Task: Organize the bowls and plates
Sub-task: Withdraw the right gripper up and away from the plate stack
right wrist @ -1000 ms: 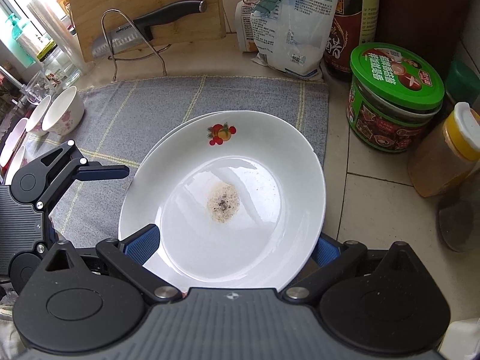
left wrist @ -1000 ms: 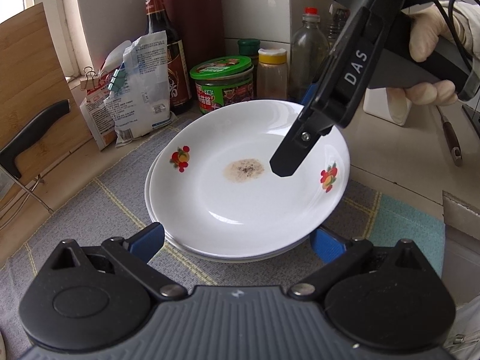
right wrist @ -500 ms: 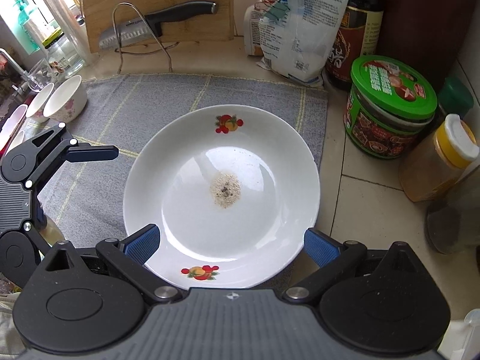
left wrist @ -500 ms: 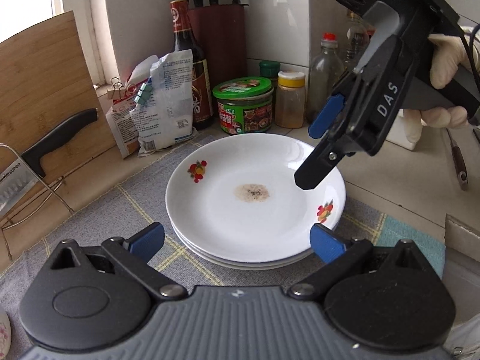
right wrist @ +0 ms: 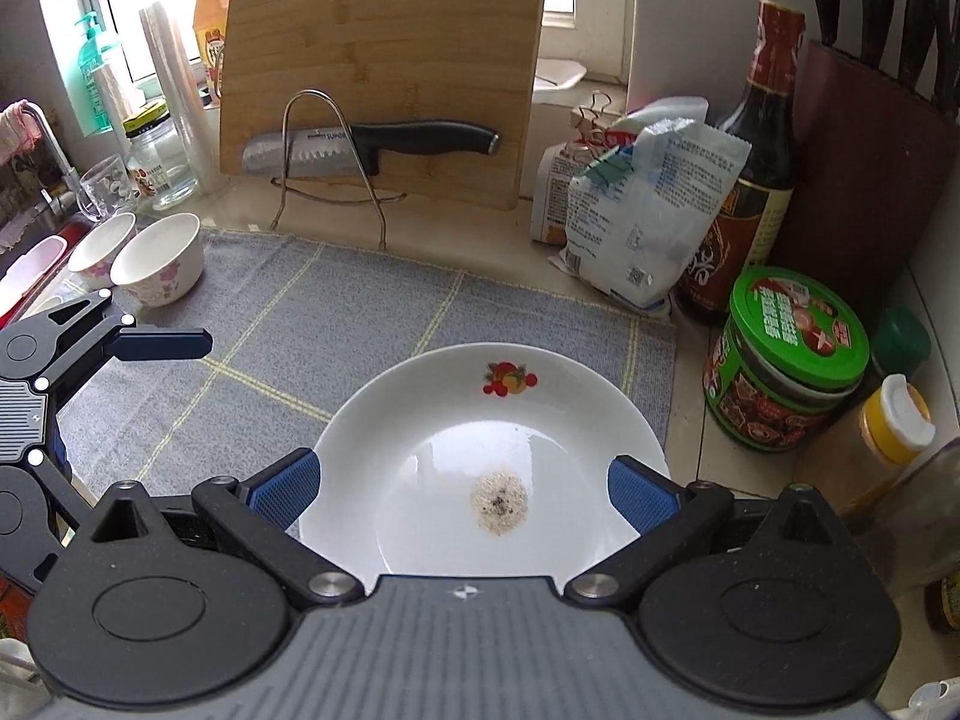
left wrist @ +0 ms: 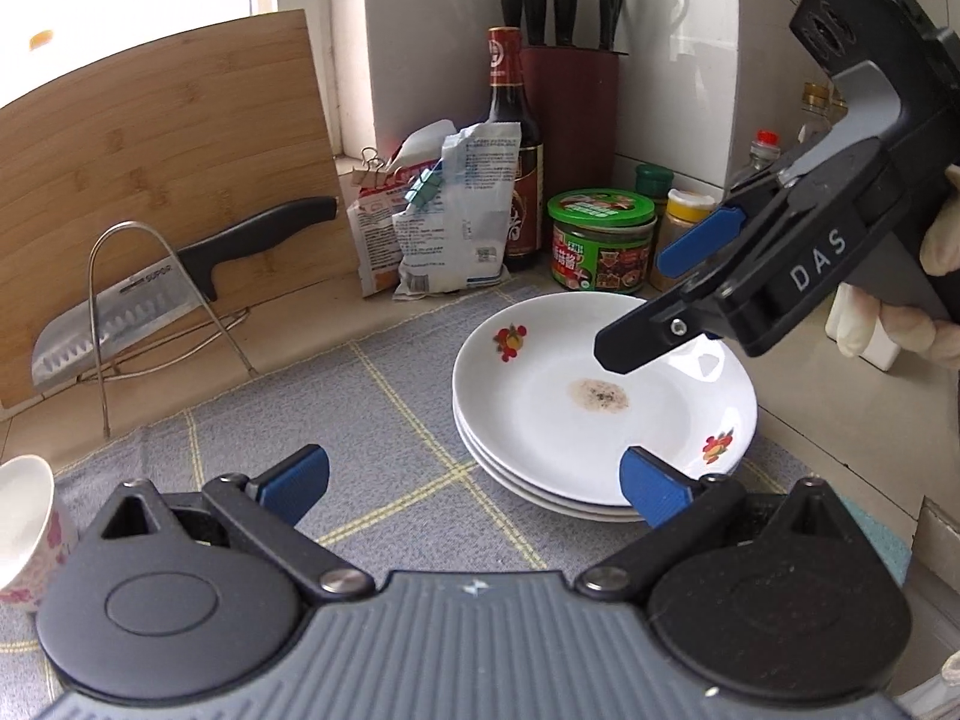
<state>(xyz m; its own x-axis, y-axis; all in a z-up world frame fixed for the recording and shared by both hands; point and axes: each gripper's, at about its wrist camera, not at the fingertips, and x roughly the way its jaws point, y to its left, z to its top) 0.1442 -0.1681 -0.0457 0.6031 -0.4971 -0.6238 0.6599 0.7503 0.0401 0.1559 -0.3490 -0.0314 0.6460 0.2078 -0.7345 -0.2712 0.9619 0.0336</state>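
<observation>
A stack of white plates (left wrist: pixel 600 414) with fruit decals lies on the grey mat, and the top plate (right wrist: pixel 480 450) has a brown stain at its centre. My right gripper (right wrist: pixel 465 489) hangs open above the near rim of the stack with nothing in it; in the left wrist view the right gripper (left wrist: pixel 654 300) hovers over the far right of the plates. To the left of the stack, my left gripper (left wrist: pixel 474 483) is open and holds nothing. Two floral white bowls (right wrist: pixel 156 264) stand at the mat's left end; one bowl (left wrist: pixel 24 510) shows at the left edge.
A bamboo cutting board (right wrist: pixel 384 60) and a cleaver (right wrist: pixel 372 141) on a wire stand line the back. Clipped bags (right wrist: pixel 642 204), a sauce bottle (right wrist: pixel 750 180), a green-lidded jar (right wrist: pixel 786 360), a yellow-capped shaker (right wrist: pixel 888 432) and a knife block (left wrist: pixel 570 114) crowd the right corner. Glasses and a sink lie far left.
Both grippers have drawn back and upward from the plates. The top plate, close between the right gripper's fingers a second ago, now lies flat on the stack.
</observation>
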